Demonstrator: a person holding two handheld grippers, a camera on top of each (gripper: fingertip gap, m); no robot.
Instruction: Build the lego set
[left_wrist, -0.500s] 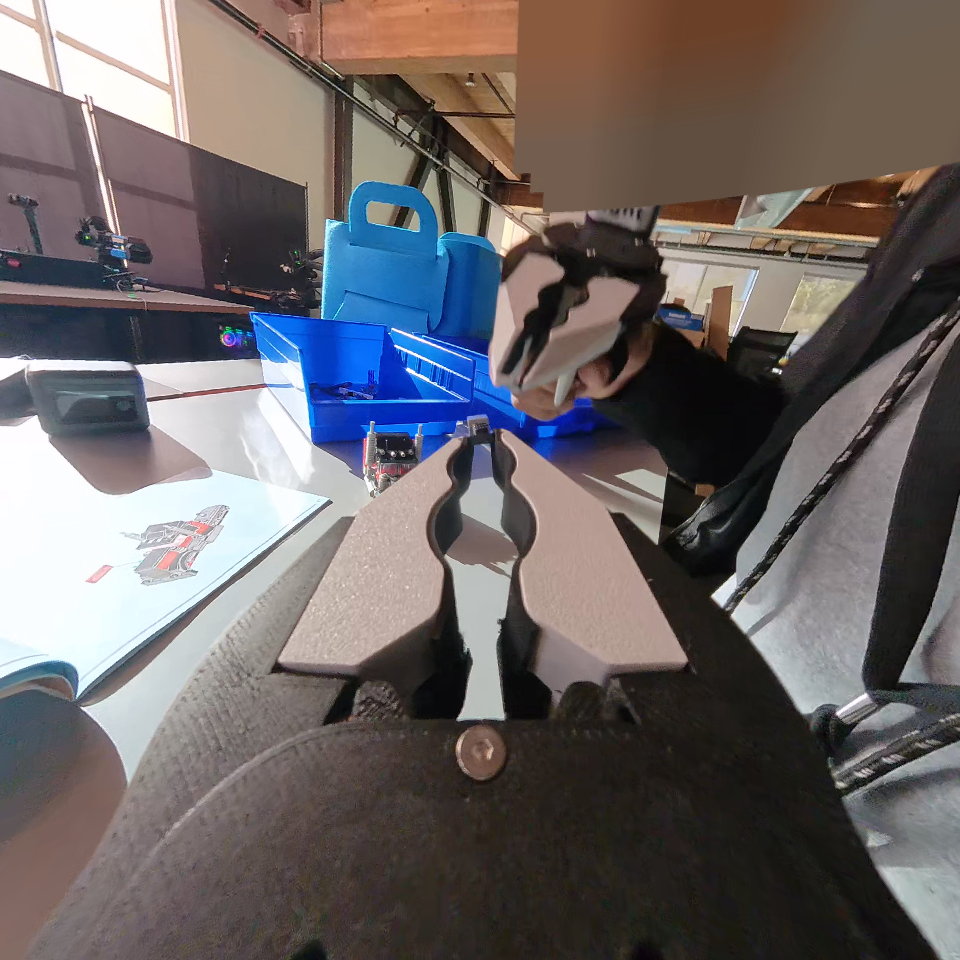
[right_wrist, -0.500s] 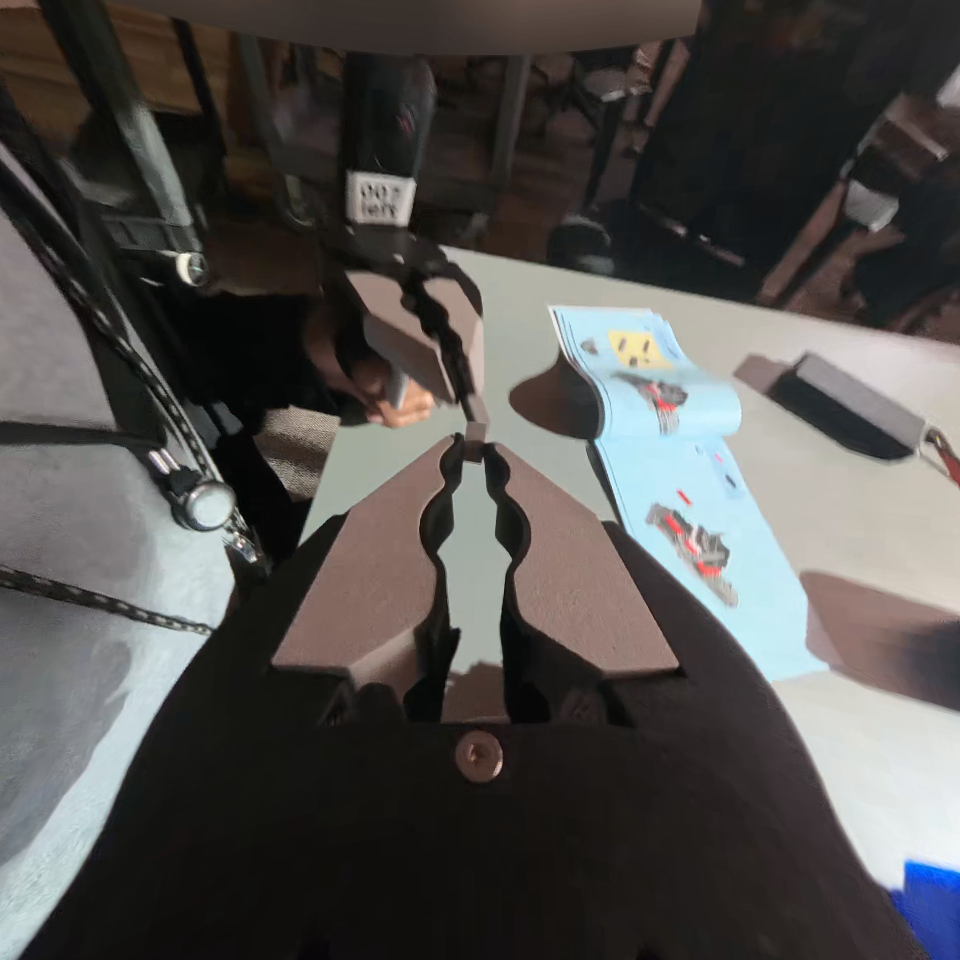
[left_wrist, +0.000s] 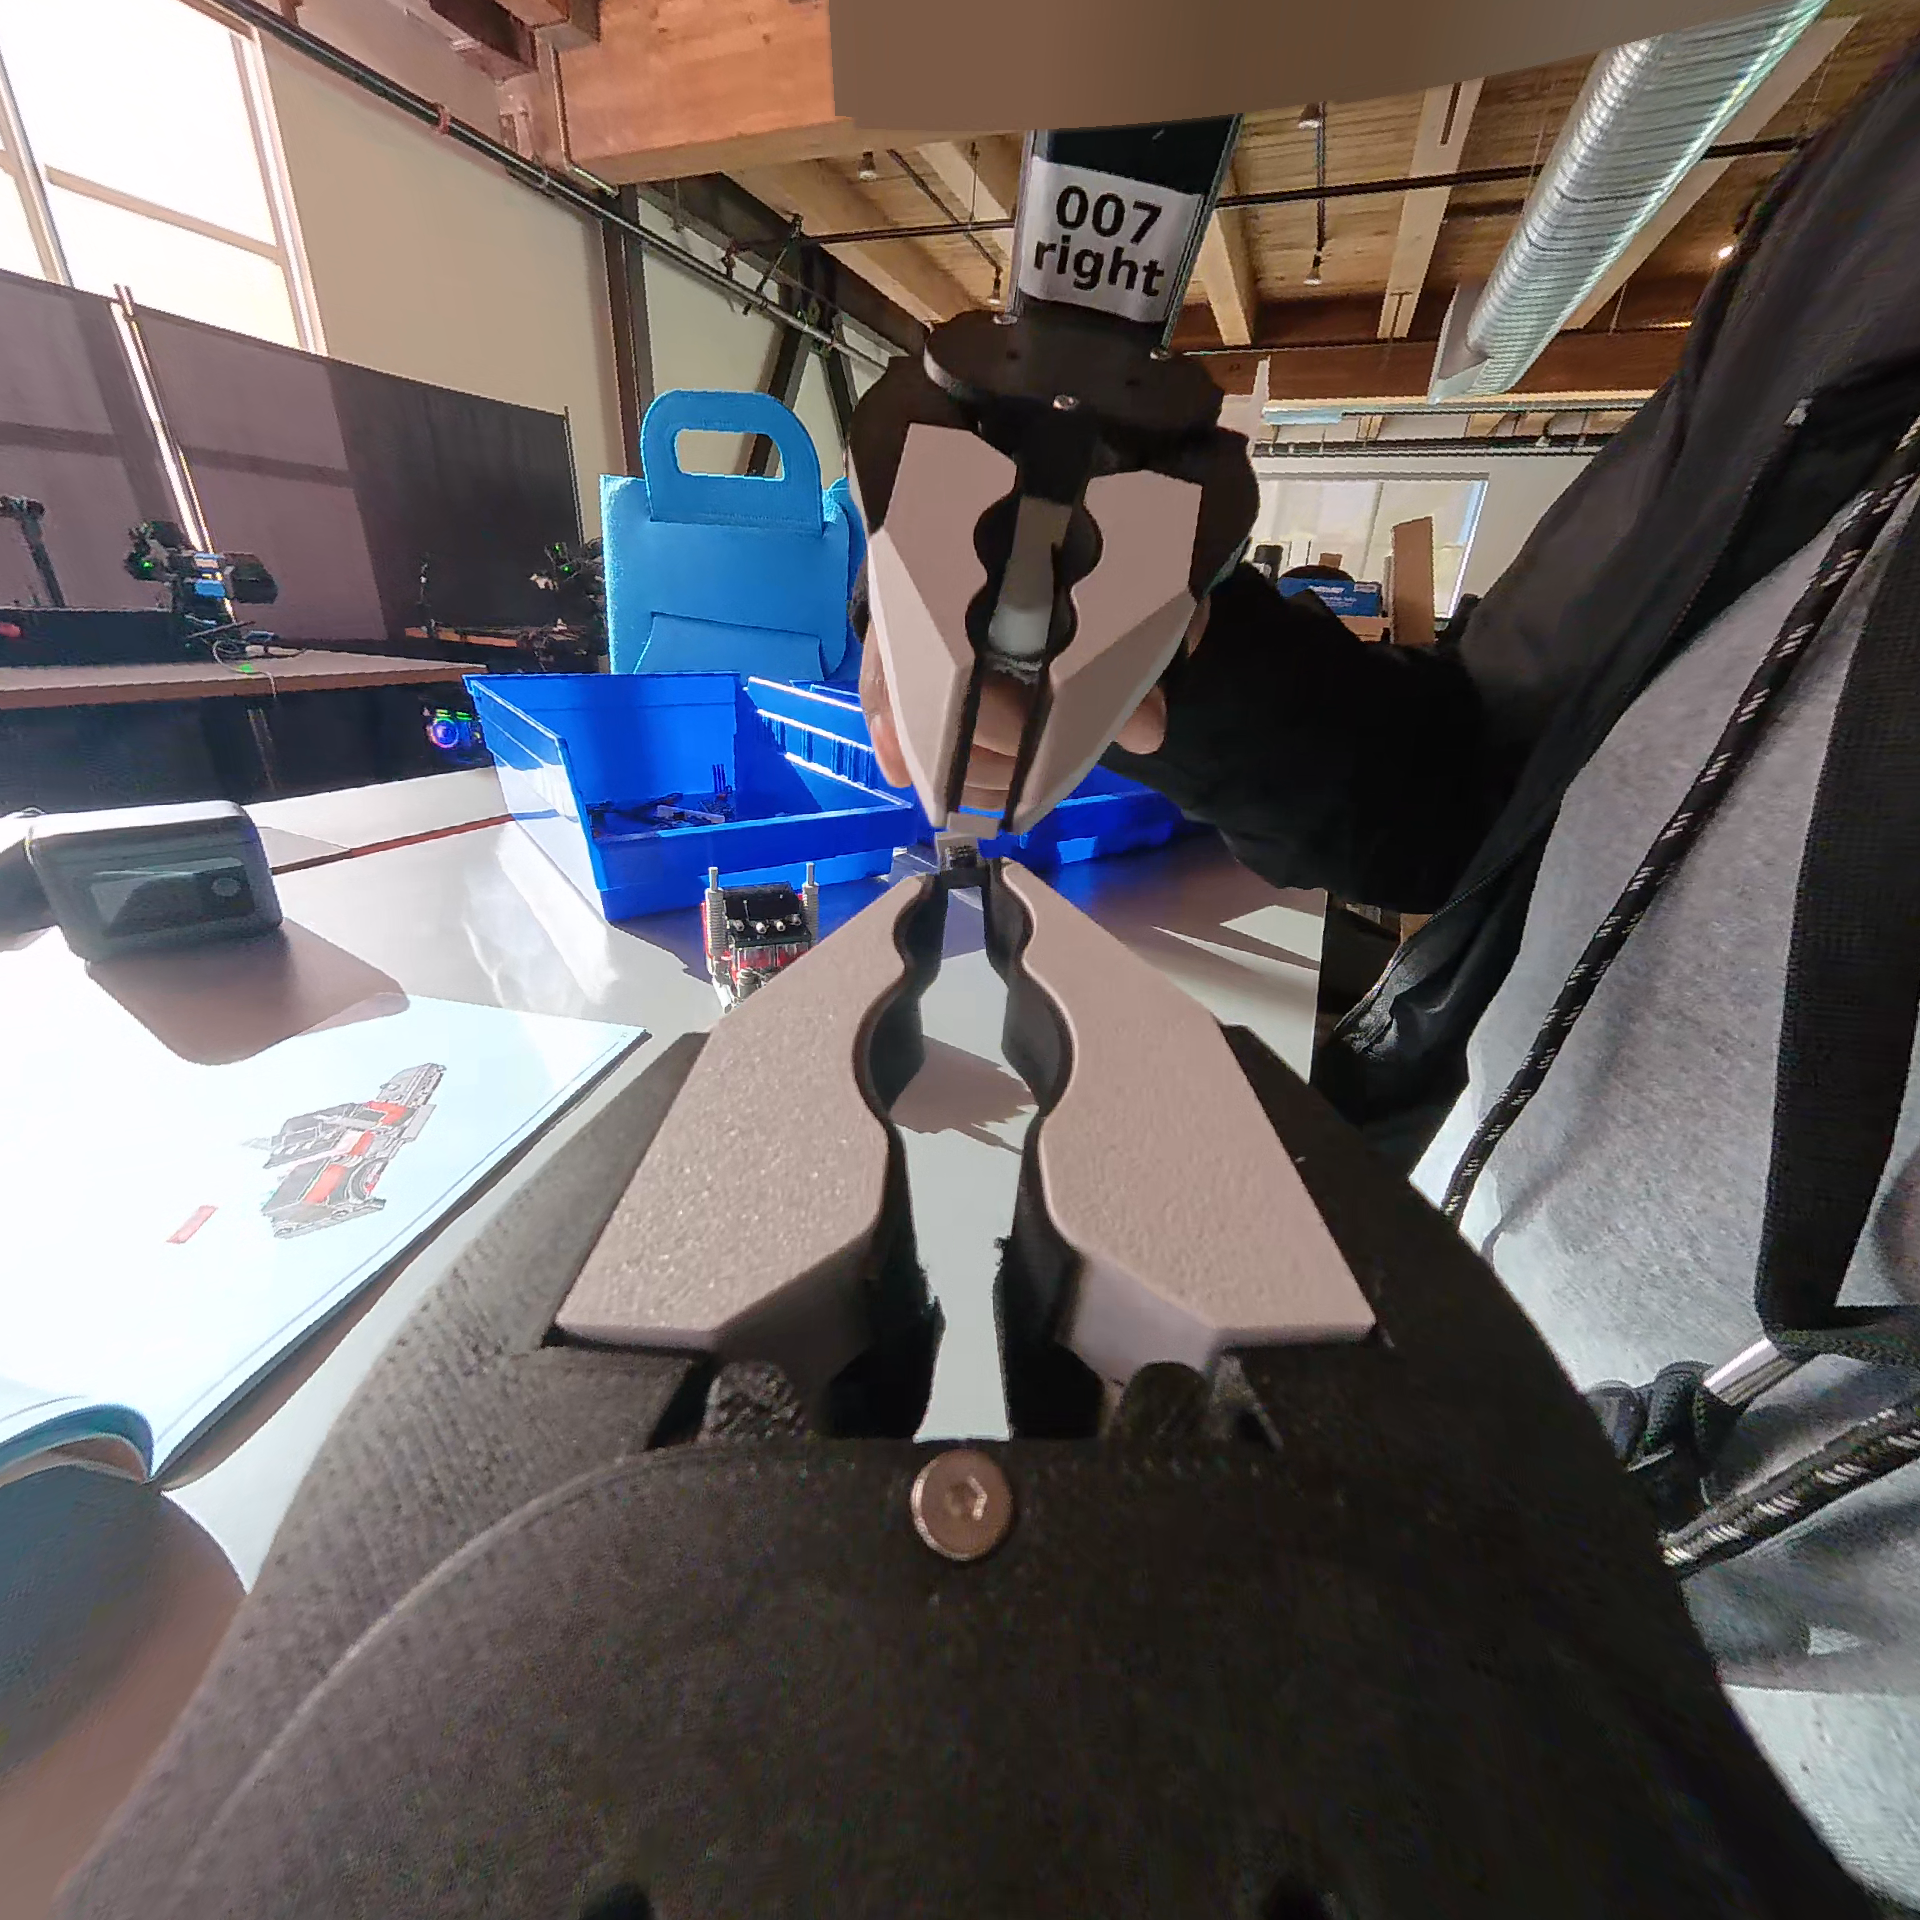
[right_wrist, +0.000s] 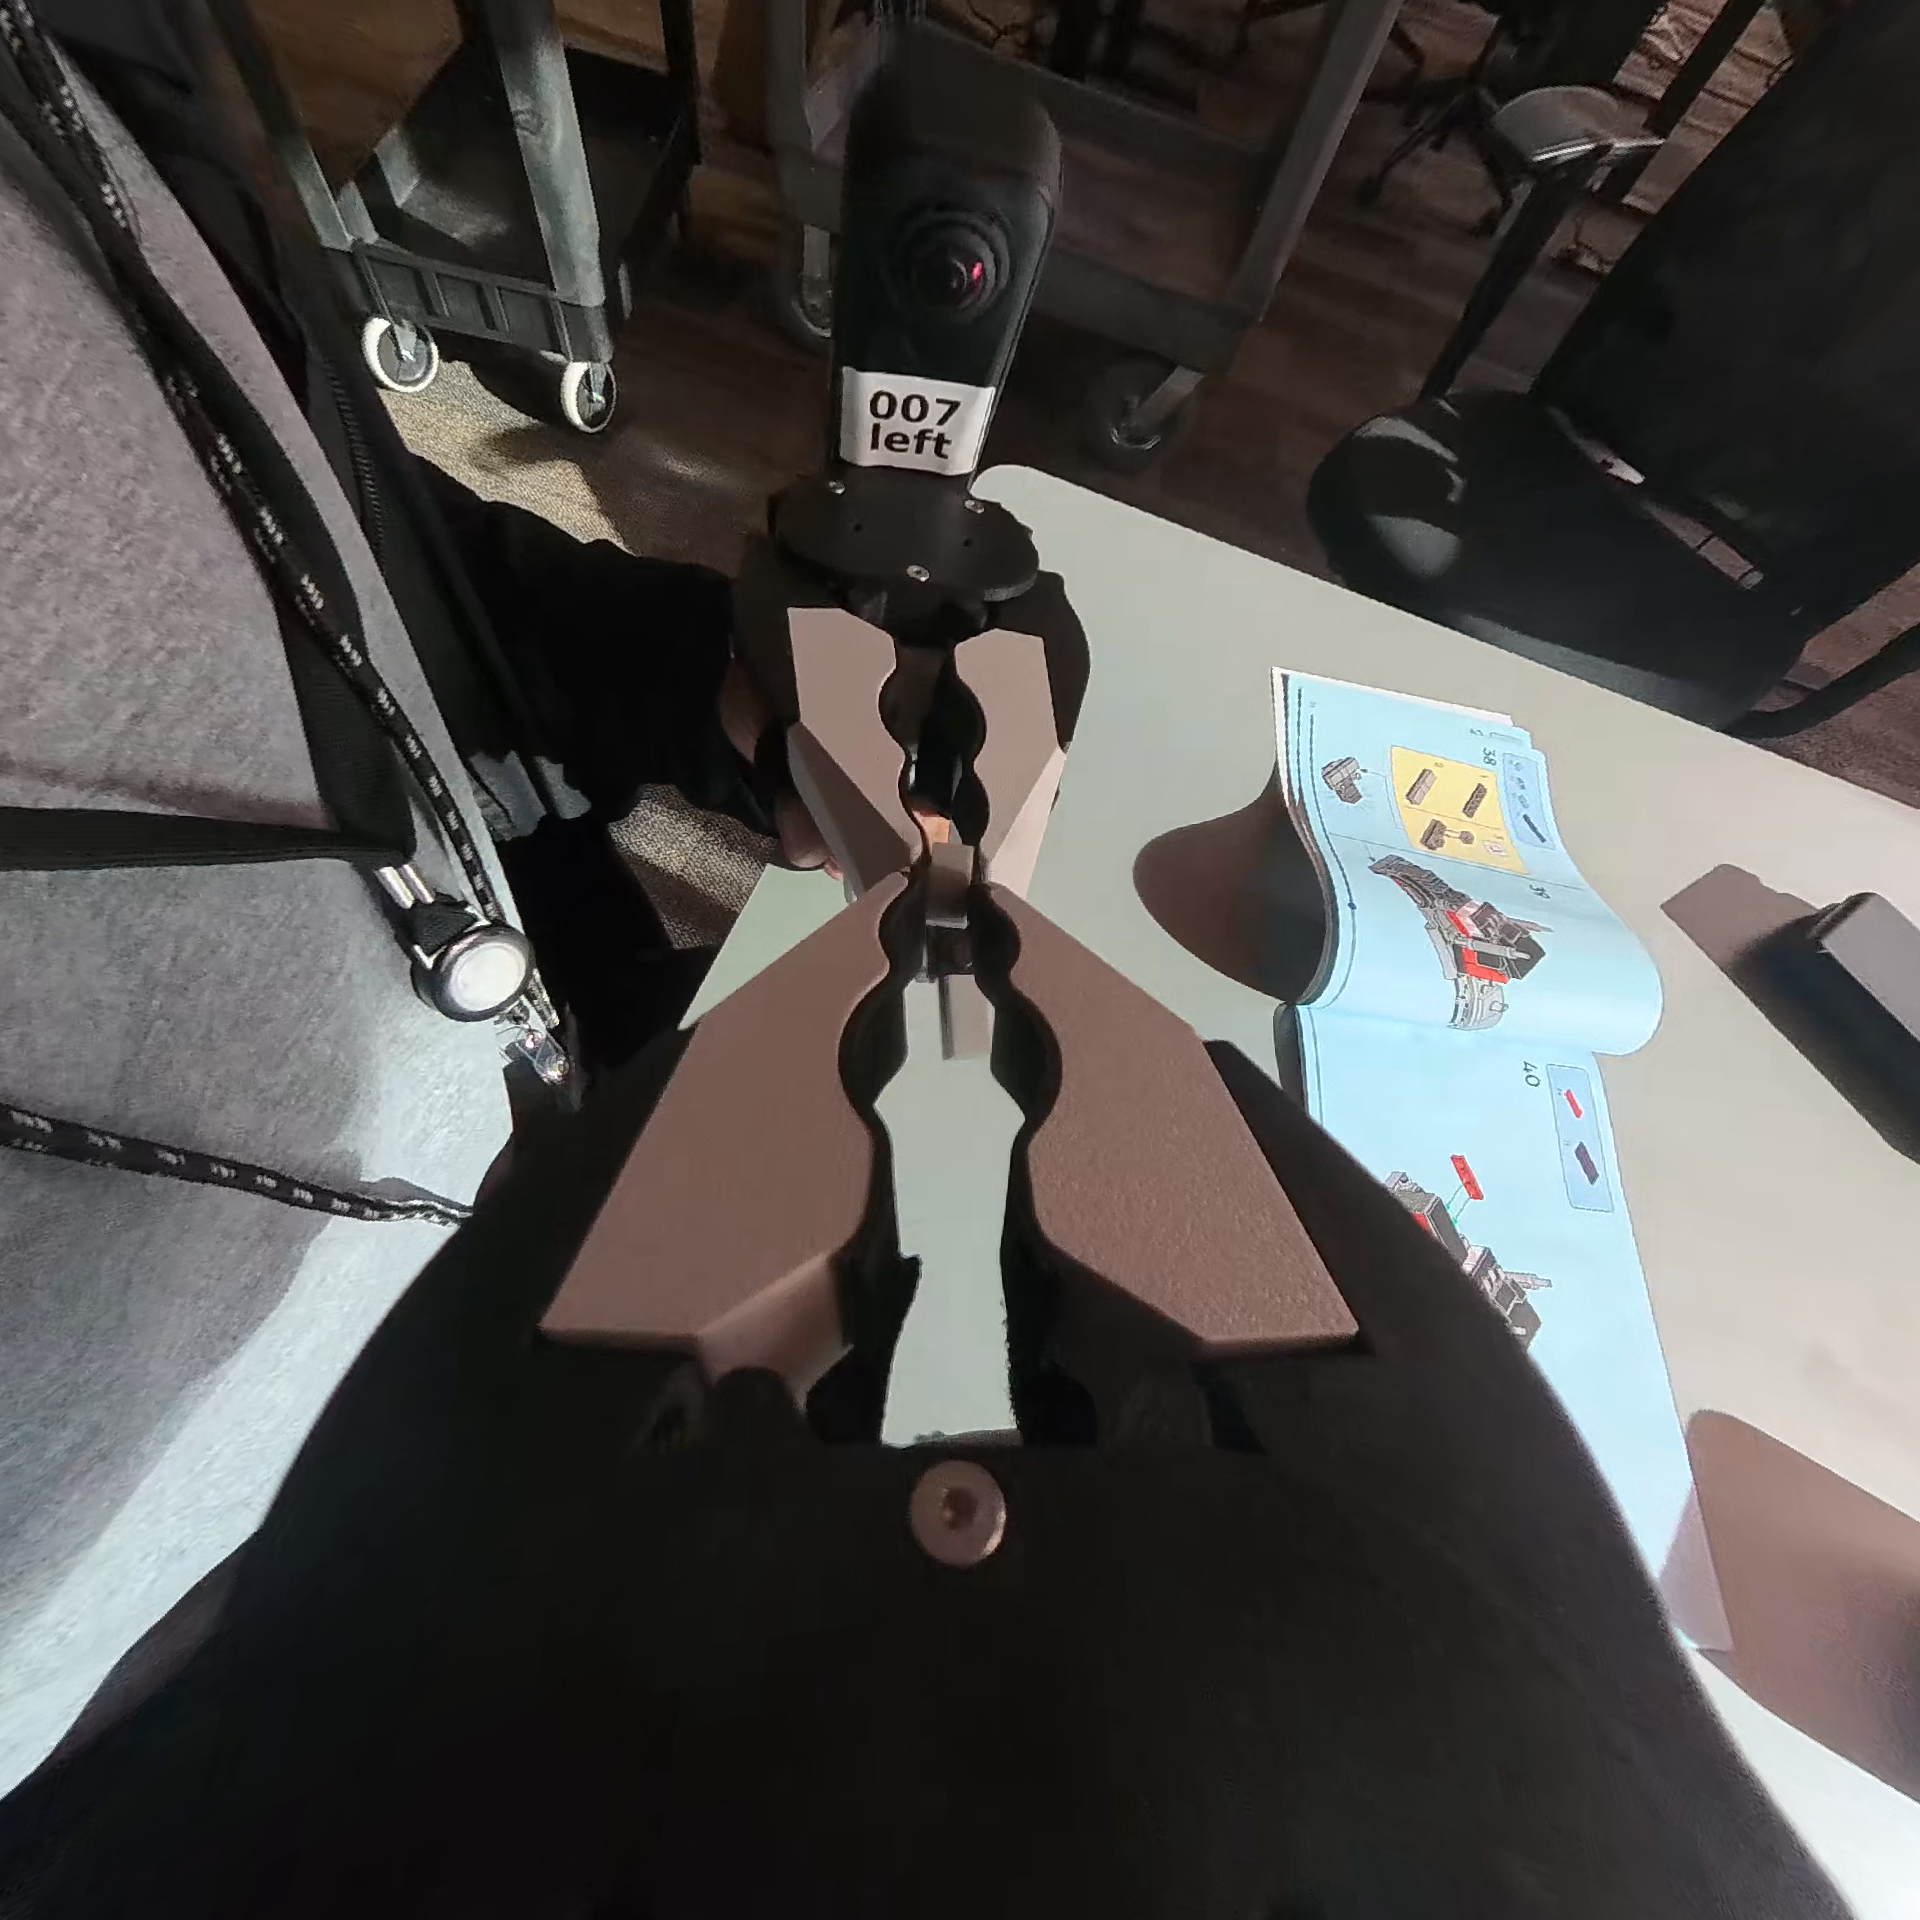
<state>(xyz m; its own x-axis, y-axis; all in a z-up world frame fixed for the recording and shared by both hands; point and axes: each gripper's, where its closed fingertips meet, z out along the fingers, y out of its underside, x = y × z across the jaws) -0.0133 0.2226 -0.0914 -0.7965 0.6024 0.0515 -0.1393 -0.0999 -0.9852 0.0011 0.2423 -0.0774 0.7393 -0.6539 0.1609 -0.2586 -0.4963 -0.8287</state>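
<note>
The left tool (left_wrist: 961, 878) and the right tool (left_wrist: 975, 826) meet tip to tip above the worktop (left_wrist: 499, 935), each with its fingers drawn together on a small lego piece. In the left wrist view, the left tool pinches a small dark piece (left_wrist: 961, 864) and the right tool pinches a light grey piece (left_wrist: 964, 821) directly above it; the two pieces appear to touch. In the right wrist view, a grey piece (right_wrist: 948, 883) sits between the two sets of fingertips, but the join itself is too small to resolve. The step in hand is judged to be mating two small parts in mid-air. The partly built model (left_wrist: 758, 930) stands on the worktop just in front of the blue parts bin (left_wrist: 665, 790), and the instruction booklet (left_wrist: 312, 1164) lies open to the left. The next move calls for aligned studs, a straight press along the stud axis, and a firm grip in both tools to prevent the pieces from twisting or slipping out.
</note>
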